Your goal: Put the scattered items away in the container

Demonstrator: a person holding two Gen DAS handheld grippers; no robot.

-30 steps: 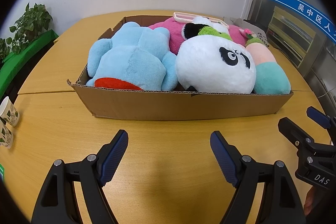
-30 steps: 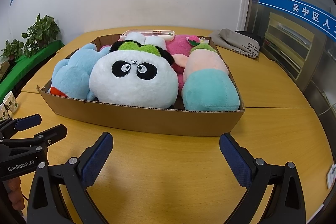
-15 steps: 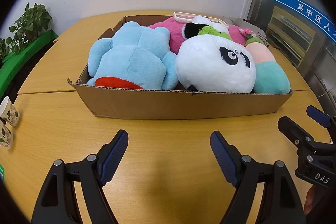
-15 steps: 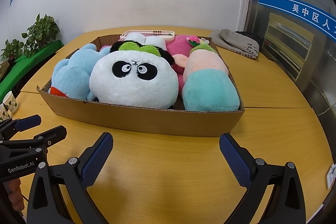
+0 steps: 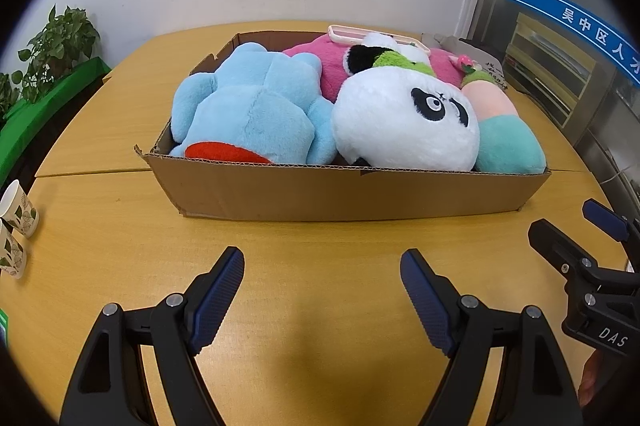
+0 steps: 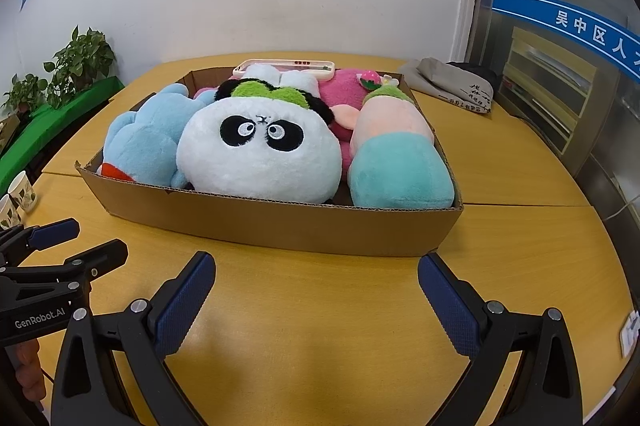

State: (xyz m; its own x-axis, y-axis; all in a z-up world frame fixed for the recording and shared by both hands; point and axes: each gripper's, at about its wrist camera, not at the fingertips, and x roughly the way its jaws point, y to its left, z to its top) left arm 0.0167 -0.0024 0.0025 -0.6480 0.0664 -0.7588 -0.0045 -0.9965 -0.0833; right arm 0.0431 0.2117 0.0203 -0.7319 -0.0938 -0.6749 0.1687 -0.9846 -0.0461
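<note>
A shallow cardboard box sits on the yellow table and is packed with soft toys. Inside lie a light blue plush, a white panda head, a pink plush and a peach and teal plush. A pale pink tray rests on top at the back. My left gripper stands open over bare table in front of the box, with nothing between its fingers. My right gripper is likewise open and empty, beside the left one.
Paper cups stand at the table's left edge. Potted plants on a green ledge are at far left. A folded grey cloth lies behind the box on the right. A glass door and metal rack stand at right.
</note>
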